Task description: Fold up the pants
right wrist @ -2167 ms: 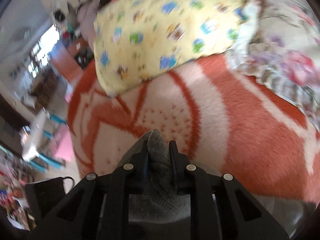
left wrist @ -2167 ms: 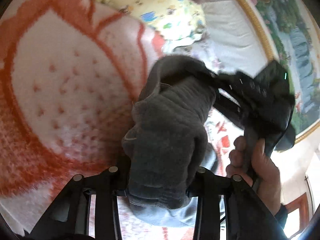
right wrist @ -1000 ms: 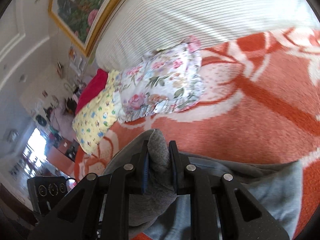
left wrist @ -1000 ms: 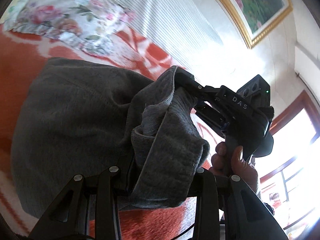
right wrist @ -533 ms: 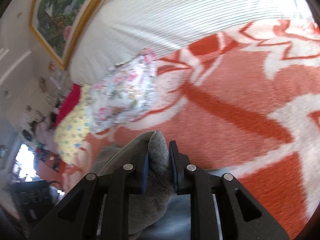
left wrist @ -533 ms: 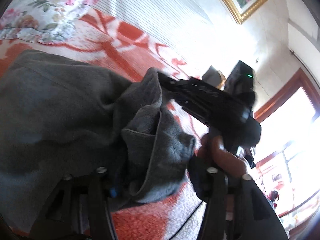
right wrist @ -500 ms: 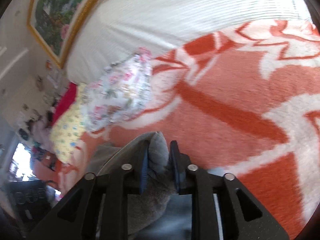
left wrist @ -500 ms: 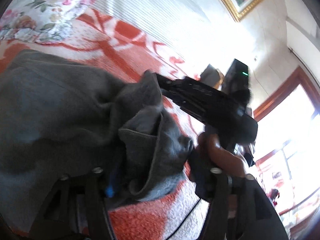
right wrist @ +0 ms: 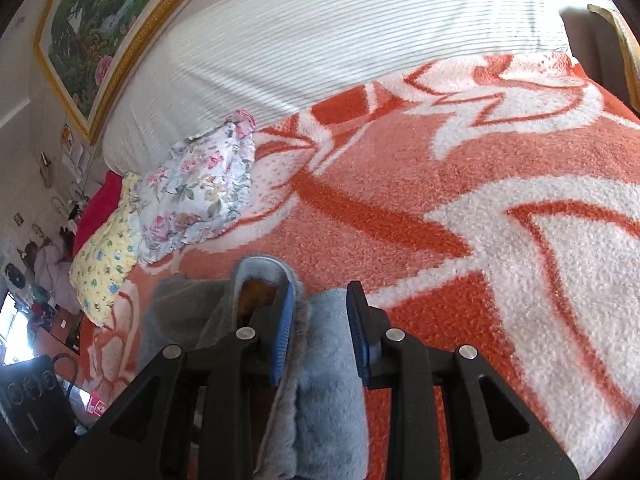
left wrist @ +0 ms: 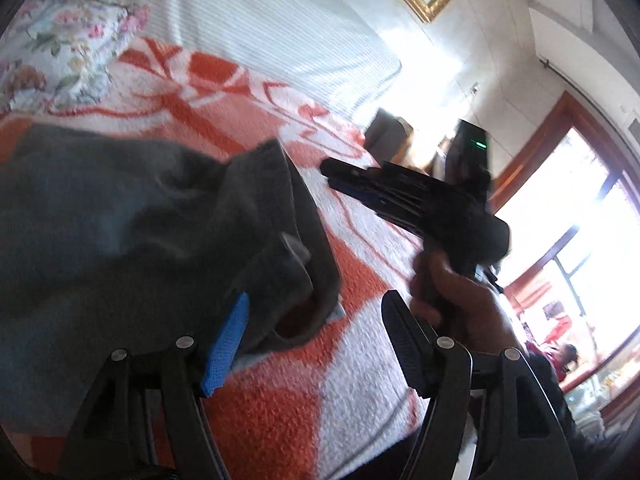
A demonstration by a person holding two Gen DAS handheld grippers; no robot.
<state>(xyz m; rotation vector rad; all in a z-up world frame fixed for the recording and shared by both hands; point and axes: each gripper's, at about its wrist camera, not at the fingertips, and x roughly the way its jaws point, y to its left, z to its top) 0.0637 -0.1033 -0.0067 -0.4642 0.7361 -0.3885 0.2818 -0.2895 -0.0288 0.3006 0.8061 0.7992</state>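
I am looking along my left gripper (left wrist: 316, 332), and its jaws are standing wide apart with nothing pressed between them; the blue pad of one finger is just brushing the edge of the pants (left wrist: 132, 240). The pants are lying as a grey heap on the orange and white blanket (left wrist: 360, 380), ahead and to the left of this gripper, with a folded flap rising toward the middle of the view. The heap's long side seems to be running from left to right across this view, though I cannot tell exactly.

My right gripper (right wrist: 320, 332) is sitting partly open as well, and soft grey cloth is lying loosely between its fingers without the pads squeezing it. From the left view it is hovering to the right of the heap, apart from the flap, carried by a hand (left wrist: 452, 300).

I am judging the left gripper nearer for the next pinch, since the cloth is lying right at its finger. A floral pillow (right wrist: 200, 188) is resting well apart, up by the striped white bedding (right wrist: 340, 40), so nothing is blocking the way.
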